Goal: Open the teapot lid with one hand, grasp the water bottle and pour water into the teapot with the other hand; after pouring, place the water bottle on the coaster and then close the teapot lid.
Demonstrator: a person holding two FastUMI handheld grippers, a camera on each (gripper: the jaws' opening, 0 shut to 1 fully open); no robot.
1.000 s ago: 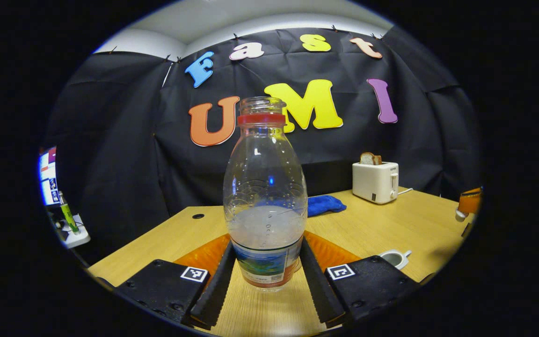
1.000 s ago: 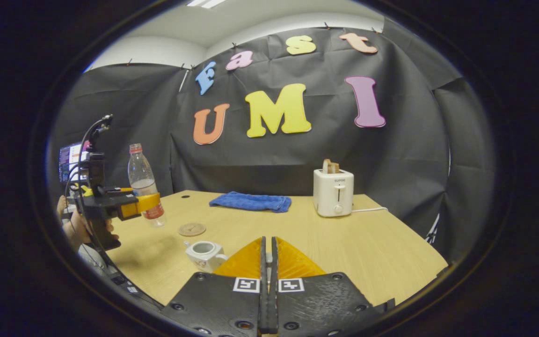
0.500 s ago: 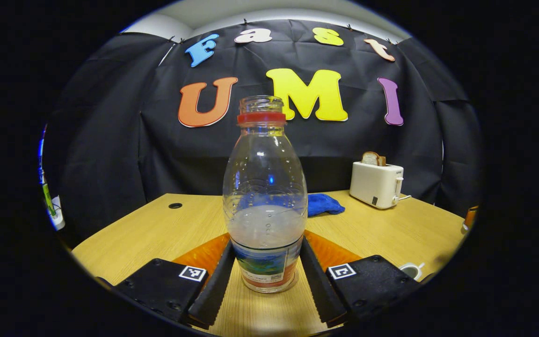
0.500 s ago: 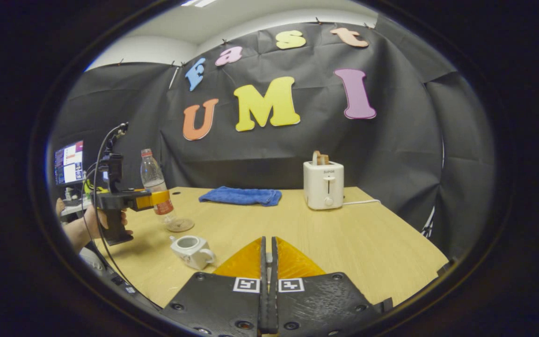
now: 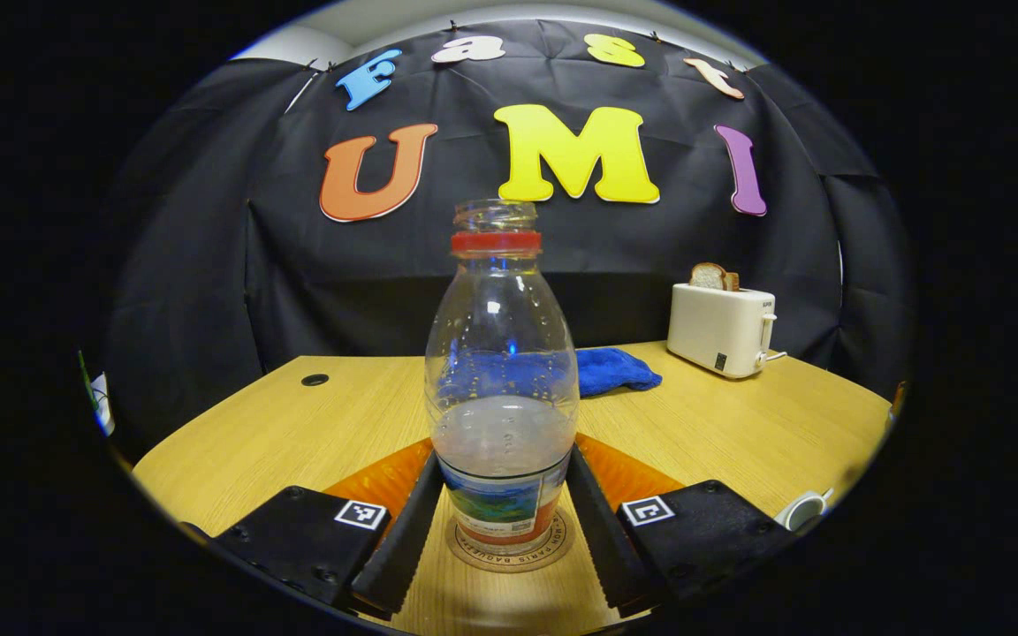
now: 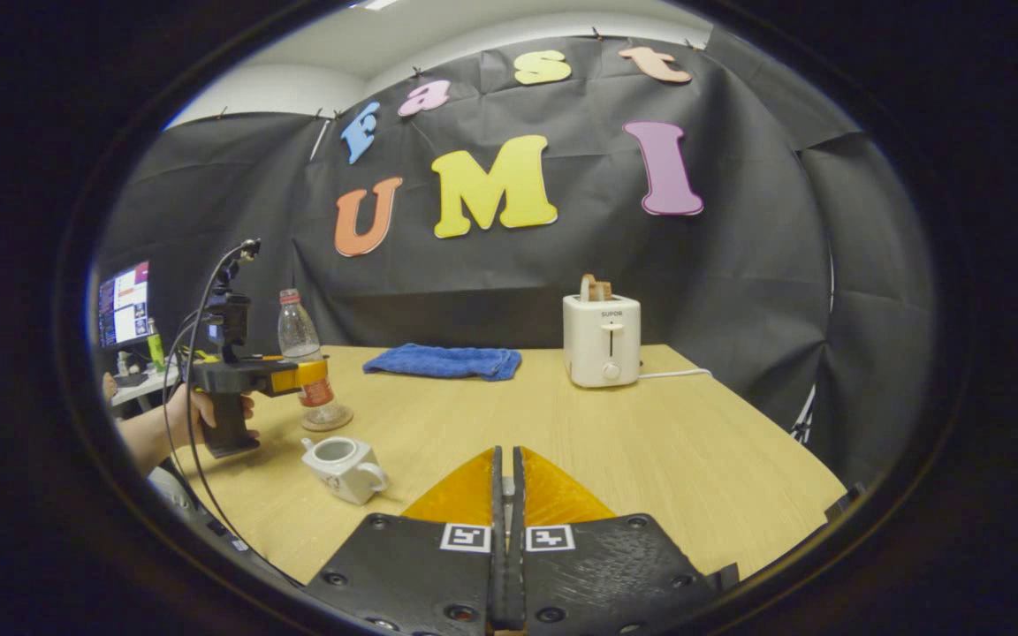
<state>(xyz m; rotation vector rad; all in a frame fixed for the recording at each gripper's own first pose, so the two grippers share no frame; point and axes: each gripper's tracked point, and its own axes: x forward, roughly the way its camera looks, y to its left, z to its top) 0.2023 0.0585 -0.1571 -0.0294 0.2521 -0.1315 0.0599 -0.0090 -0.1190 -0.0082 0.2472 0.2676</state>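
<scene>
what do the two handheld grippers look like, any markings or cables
Each gripper, left and right, has a black textured body with screws and two square black-and-white tags. Seen from the right gripper view, the left gripper has a black pistol handle, a top-mounted post and looping black cables.

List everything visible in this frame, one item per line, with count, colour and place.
water bottle: 1, clear, red neck ring, on the coaster, between the left jaws
coaster: 1, tan, round, under the bottle
teapot: 1, white, lid off, near the table's front left edge
towel: 1, blue, at the back of the table
toaster: 1, white, bread in it, back right
table: 1, light wood
monitor: 1, lit, far left
hand: 1, on the left gripper's handle
left gripper: jaws on the bottle's sides
right gripper: jaws together
</scene>
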